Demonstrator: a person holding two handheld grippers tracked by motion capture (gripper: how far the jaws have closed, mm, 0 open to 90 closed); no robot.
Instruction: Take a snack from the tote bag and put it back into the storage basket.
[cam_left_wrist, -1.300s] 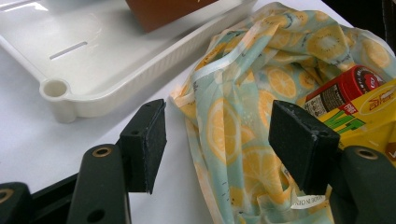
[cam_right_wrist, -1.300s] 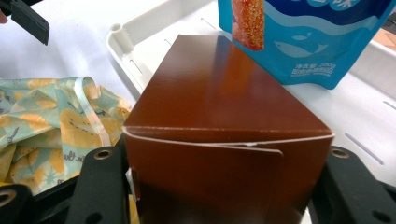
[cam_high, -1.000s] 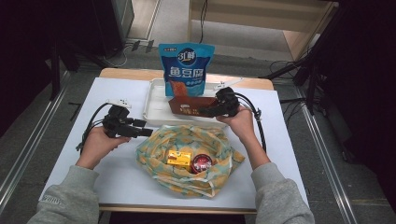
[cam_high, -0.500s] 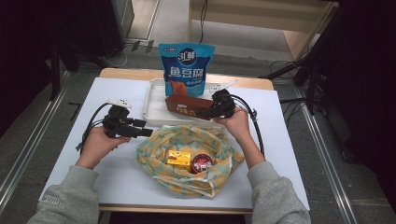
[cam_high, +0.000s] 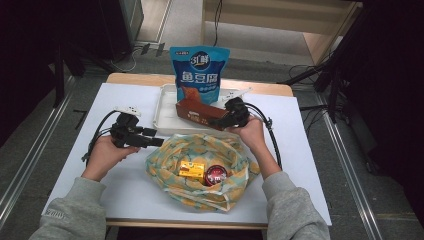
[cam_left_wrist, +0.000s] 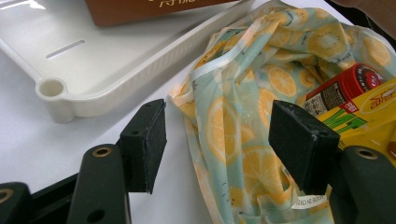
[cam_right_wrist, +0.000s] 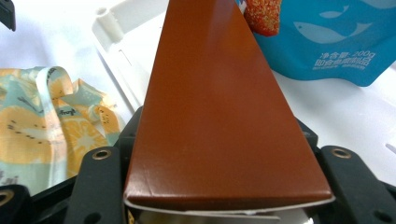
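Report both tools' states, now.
Left tool: open, holding nothing, at the bag's edge.
Right tool: shut on the brown box.

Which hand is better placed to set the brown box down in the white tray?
Right: the right hand-held gripper already clamps the brown box over the white tray. The left hand-held gripper is open beside the bag.
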